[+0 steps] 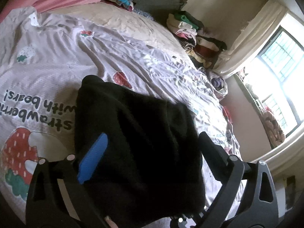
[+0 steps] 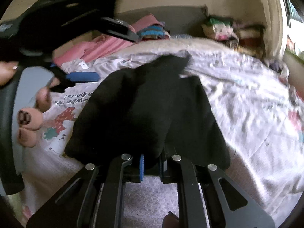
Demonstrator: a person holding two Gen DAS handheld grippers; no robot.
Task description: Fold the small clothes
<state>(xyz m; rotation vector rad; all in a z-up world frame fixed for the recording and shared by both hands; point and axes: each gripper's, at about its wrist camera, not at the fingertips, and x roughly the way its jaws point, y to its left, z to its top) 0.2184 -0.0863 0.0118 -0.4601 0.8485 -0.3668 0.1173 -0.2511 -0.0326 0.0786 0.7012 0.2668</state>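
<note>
A: Item: black garment (image 2: 144, 104), bunched on the strawberry-print bedspread (image 1: 57, 60) near the bed's near edge. Fold state?

B: Partly doubled over, not flat; judged mid-fold. The right gripper (image 2: 151, 166) is clenched on its near hem. The left gripper (image 1: 152, 150) stands released, jaws wide either side of the cloth.

A: Surroundings?

B: Folded stacks (image 1: 187, 28) at the far edge by the wall, seemingly done.

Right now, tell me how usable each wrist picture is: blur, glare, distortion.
Left wrist view: mostly sharp, the bedspread print readable; the window is blown out white; fisheye bends the bed's edge; the black garment is a featureless dark mass. Right wrist view: motion blur smears the bedspread and the clothes piles at the back; only the right gripper looks crisp.
</note>
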